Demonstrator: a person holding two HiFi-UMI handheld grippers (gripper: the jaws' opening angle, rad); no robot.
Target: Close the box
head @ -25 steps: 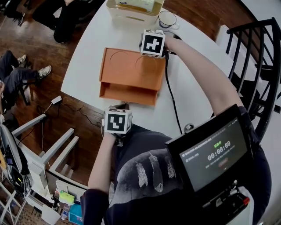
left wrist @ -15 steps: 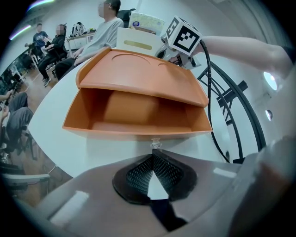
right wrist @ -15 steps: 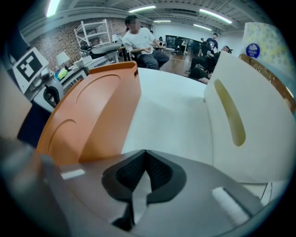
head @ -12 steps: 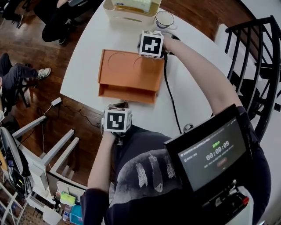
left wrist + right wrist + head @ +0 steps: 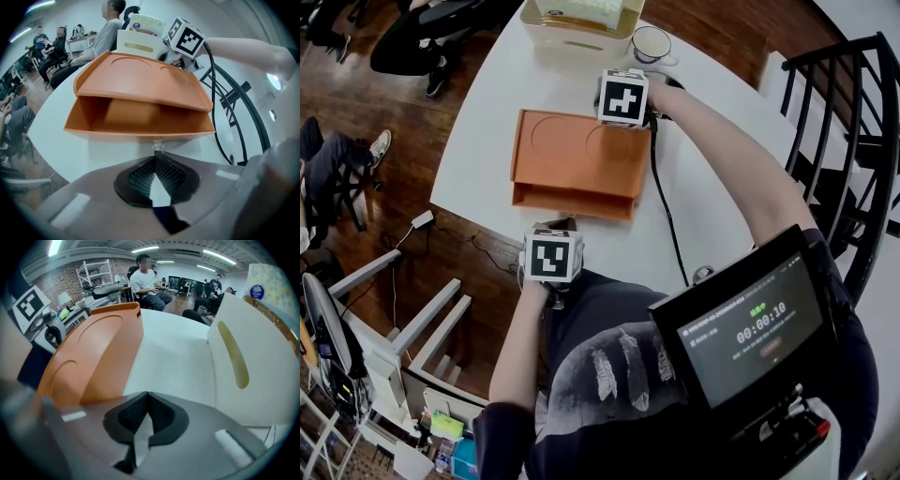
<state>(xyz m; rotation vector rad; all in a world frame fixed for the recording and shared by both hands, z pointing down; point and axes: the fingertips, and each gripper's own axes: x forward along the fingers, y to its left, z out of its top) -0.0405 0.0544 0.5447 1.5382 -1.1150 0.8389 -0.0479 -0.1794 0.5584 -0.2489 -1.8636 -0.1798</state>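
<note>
The box [image 5: 575, 161] is set near the middle of the table [image 5: 703, 216], its open front turned toward the person. Its lid [image 5: 140, 82] is lowered over the tray but tilted, so that a wedge-shaped gap is left along the near edge; the closing is judged nearly done but not finished. Through that gap only bare orange floor is seen, and the far part is hidden by the lid.

The right gripper [image 5: 146, 397] is placed at the lid's far right corner, clenched with nothing between its 2 jaws. The lid lies just to its left, and contact cannot be told. That spot is judged to suit pushing the lid down rather than gripping it.

The left gripper [image 5: 154, 151] is held just in front of the box's open side, apart from it and also clenched on nothing, likely kept ready to press the near edge.

Behind the box a beige bin [image 5: 581, 36] is stood, with a pale printed pack in it. A mug [image 5: 656, 42] is set just beside the bin, and its contents cannot be made out
</note>
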